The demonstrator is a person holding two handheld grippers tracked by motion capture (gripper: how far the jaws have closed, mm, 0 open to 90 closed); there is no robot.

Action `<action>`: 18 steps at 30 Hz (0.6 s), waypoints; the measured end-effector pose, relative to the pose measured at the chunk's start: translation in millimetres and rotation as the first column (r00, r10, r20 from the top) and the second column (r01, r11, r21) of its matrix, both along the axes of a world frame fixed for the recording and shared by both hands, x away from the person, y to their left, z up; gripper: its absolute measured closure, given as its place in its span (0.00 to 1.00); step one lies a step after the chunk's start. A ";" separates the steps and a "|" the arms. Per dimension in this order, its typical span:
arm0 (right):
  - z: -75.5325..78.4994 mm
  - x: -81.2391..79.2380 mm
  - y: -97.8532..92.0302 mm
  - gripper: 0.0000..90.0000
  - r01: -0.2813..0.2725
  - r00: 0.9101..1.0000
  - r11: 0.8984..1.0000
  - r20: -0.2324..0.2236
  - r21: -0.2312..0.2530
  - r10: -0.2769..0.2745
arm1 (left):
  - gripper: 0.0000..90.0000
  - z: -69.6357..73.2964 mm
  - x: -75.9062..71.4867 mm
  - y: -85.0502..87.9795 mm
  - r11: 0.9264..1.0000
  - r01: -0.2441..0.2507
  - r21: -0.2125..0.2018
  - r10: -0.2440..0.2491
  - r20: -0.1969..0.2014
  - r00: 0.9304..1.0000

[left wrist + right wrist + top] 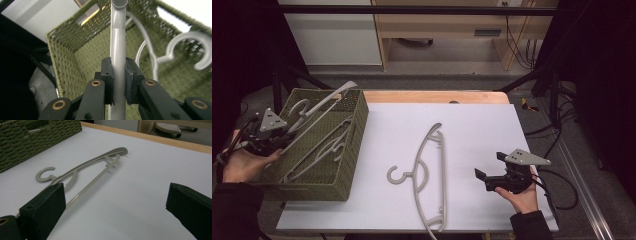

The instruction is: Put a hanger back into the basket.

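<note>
An olive woven basket point(354, 145) stands at the table's left with grey plastic hangers point(319, 147) lying in it. My left gripper point(282, 141) is at the basket's left rim, shut on the bar of one grey hanger point(324, 102) that slants up out of the basket. In the left gripper view the pads clamp that bar point(117, 52), and the hanger's hook point(192, 45) curls at right inside the basket point(72, 47). Another grey hanger point(429, 170) lies flat on the white table top. My right gripper point(489, 165) rests open to its right; its view shows this hanger point(87, 170) ahead.
The white board point(482, 125) covers a wooden table whose far edge point(437, 96) shows behind it. Black frame legs stand at both back corners. Cables trail on the floor at right. The basket's corner point(30, 140) shows in the right gripper view.
</note>
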State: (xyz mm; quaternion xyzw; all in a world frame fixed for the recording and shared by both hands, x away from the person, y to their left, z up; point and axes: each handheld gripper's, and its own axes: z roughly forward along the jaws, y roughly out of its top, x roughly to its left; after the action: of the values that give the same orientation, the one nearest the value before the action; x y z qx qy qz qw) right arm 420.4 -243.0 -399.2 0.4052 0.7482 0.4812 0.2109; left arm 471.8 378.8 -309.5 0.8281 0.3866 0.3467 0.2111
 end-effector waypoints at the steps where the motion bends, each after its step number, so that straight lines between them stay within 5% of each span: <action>1: -0.1 0.0 0.3 0.03 0.002 1.000 1.000 -0.001 0.001 -0.002 | 0.88 -2.6 0.9 1.5 1.000 -0.005 0.003 0.005 -0.004 1.000; 18: -1.4 0.5 1.1 0.04 -0.006 1.000 1.000 -0.009 -0.005 0.006 | 0.88 -54.9 15.5 0.3 0.998 -0.048 0.051 0.050 -0.043 0.998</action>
State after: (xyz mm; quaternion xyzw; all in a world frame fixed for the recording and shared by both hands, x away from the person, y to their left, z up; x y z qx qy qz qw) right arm 420.8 -241.8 -400.5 0.4047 0.7516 0.4779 0.2072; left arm 487.2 379.1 -364.4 0.8310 0.4026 0.3427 0.1731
